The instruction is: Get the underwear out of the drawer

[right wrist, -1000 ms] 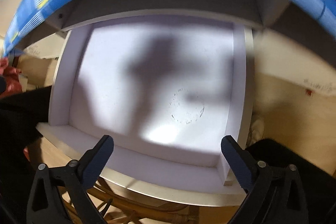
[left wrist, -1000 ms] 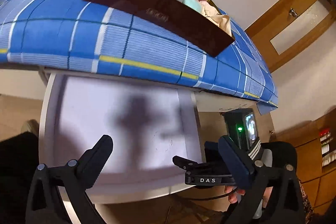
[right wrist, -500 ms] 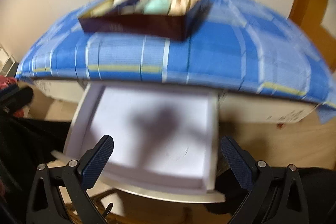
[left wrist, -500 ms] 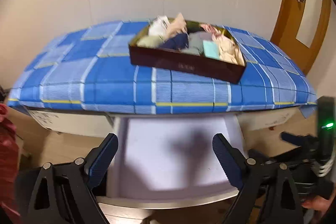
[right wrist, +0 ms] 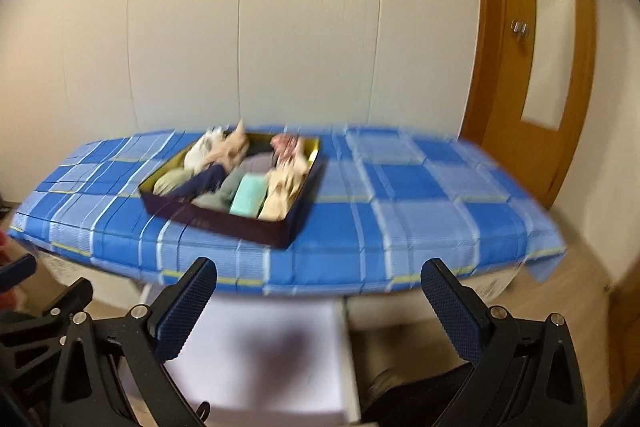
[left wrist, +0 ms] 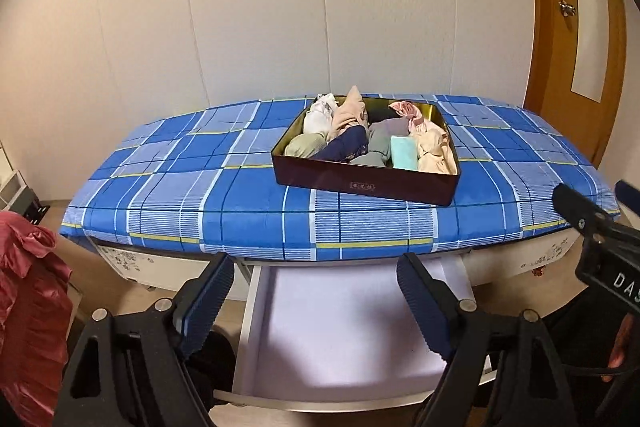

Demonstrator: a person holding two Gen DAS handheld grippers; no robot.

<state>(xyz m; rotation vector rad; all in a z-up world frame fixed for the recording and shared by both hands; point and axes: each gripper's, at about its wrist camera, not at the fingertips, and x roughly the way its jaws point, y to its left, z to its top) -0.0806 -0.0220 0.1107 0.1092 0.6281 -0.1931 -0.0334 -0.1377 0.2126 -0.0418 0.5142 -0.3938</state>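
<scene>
Against a pale wall we see a checked desk [left wrist: 168,203] carrying a box [left wrist: 362,181] of underwear [left wrist: 404,154]; below, the drawer [left wrist: 340,323] is pulled out; our left hand-held gripper [left wrist: 316,301] is closing on nothing; our right hand-held gripper [right wrist: 320,311] gapes, holding nothing.

Blue plaid-covered top [left wrist: 224,203] carries dark box [left wrist: 366,183], seemingly packed with underwear [left wrist: 372,141].

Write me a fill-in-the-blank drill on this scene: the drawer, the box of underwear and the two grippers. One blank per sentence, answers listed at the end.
1. The white drawer under the table stands pulled out and looks ____ inside.
2. The dark box of folded underwear sits on the blue ____ cloth.
3. The left gripper, its jaws closing, has ____ between its fingers.
4. The right gripper is ____, holding nothing.

Answers: empty; checked; nothing; open
</scene>
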